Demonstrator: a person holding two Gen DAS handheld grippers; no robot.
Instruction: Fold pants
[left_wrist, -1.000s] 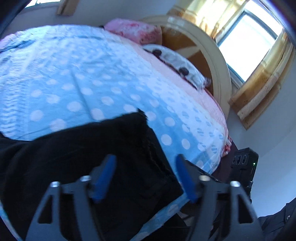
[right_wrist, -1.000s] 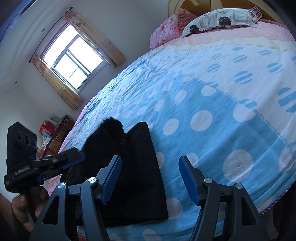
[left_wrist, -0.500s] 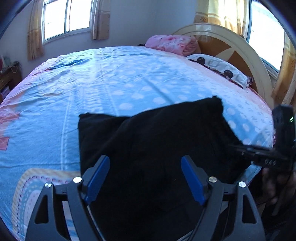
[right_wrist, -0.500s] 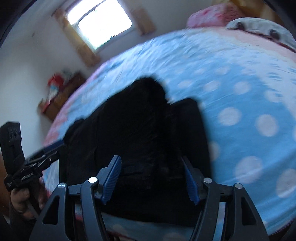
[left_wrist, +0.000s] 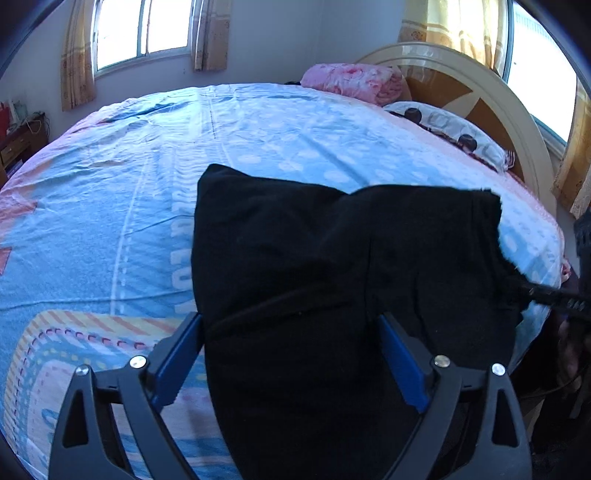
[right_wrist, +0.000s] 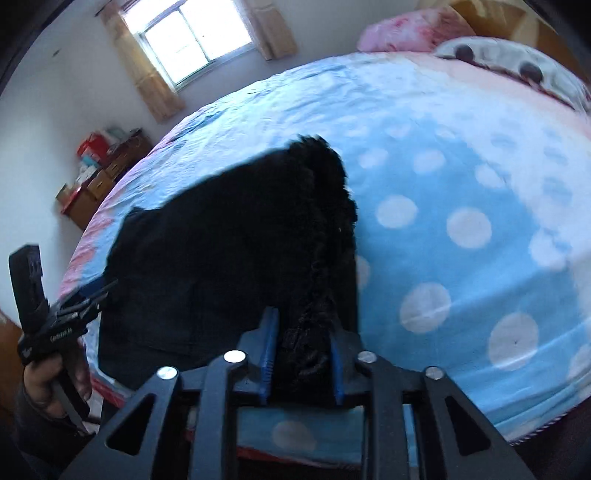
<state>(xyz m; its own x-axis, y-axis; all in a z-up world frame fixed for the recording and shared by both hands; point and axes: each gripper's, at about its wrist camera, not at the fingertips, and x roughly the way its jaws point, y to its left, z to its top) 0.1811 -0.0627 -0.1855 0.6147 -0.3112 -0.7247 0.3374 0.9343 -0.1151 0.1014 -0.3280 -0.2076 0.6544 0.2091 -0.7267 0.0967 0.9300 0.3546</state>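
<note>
1. Left wrist view, left to right: the bedspread lay blue and dotted; the left gripper stood released, its jaws having just been opening, one finger over bare bedspread and the other over cloth, gripping nothing; the black pants lay bunched on the near edge of the bed; the headboard and a pillow stood well beyond.
2. Right wrist view, left to right: a hand held the other tool at the frame's edge; a dresser stood by the wall; the right gripper was clenched on a fuzzy edge of the pants; its jaws had narrowed and then steadied on that cloth.
3. Progress, as judged: the garment appeared partly doubled but uneven; smoothing and at least one further fold seemingly remained.
4. Obstacles: none lay on the bedspread near the pants; the bed's near edge was close, so cloth might slip off.
</note>
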